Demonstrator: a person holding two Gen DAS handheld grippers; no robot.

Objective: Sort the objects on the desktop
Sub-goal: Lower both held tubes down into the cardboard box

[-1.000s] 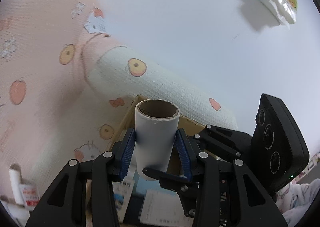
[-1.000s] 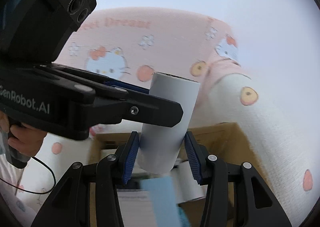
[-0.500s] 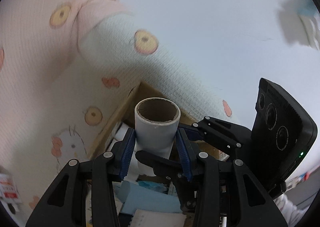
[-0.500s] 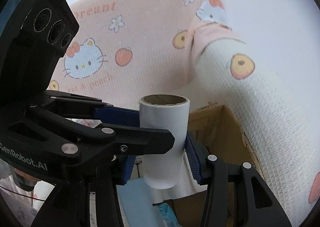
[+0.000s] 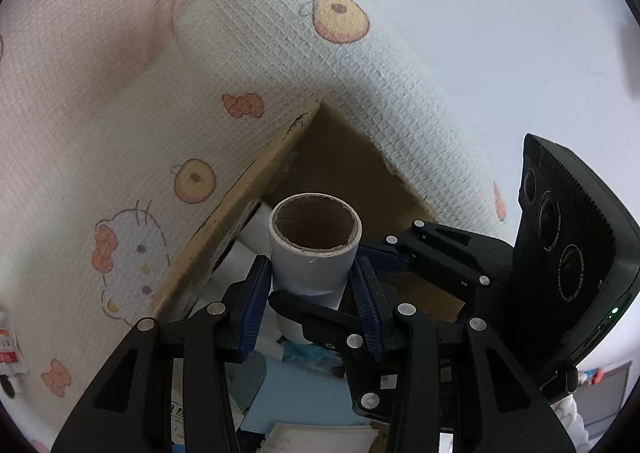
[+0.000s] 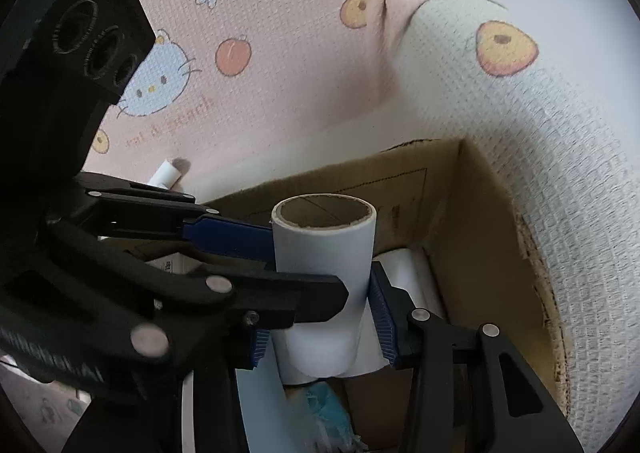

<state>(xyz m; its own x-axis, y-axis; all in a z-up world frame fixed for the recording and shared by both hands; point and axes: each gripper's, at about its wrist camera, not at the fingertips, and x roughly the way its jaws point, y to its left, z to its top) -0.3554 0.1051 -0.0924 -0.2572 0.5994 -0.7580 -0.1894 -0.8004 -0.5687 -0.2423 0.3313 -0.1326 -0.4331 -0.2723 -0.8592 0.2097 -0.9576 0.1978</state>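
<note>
A white paper roll (image 5: pixel 314 253) with a brown cardboard core stands upright over the open cardboard box (image 5: pixel 340 157). My left gripper (image 5: pixel 310 271) is shut on it, a blue pad pressed to each side. The right gripper's fingers (image 5: pixel 404 253) cross it from the right. In the right wrist view the same roll (image 6: pixel 324 253) sits between the jaws of my right gripper (image 6: pixel 320 317). Those jaws are closing and pinch the roll's lower part. The left gripper's fingers (image 6: pixel 224 231) reach in from the left, above the box (image 6: pixel 460 221).
A pink and white cartoon-print cloth (image 5: pixel 120 113) wraps the box on two sides. Inside lie other white rolls (image 6: pixel 404 273), a light-blue packet (image 5: pixel 296 385) and printed paper. A small white tube (image 6: pixel 166 173) rests on the cloth. White tabletop (image 5: pixel 500 33) shows beyond.
Both grippers have sunk with the roll and tipped further down, so the box opening fills more of both views. The right jaws have narrowed onto the roll.
</note>
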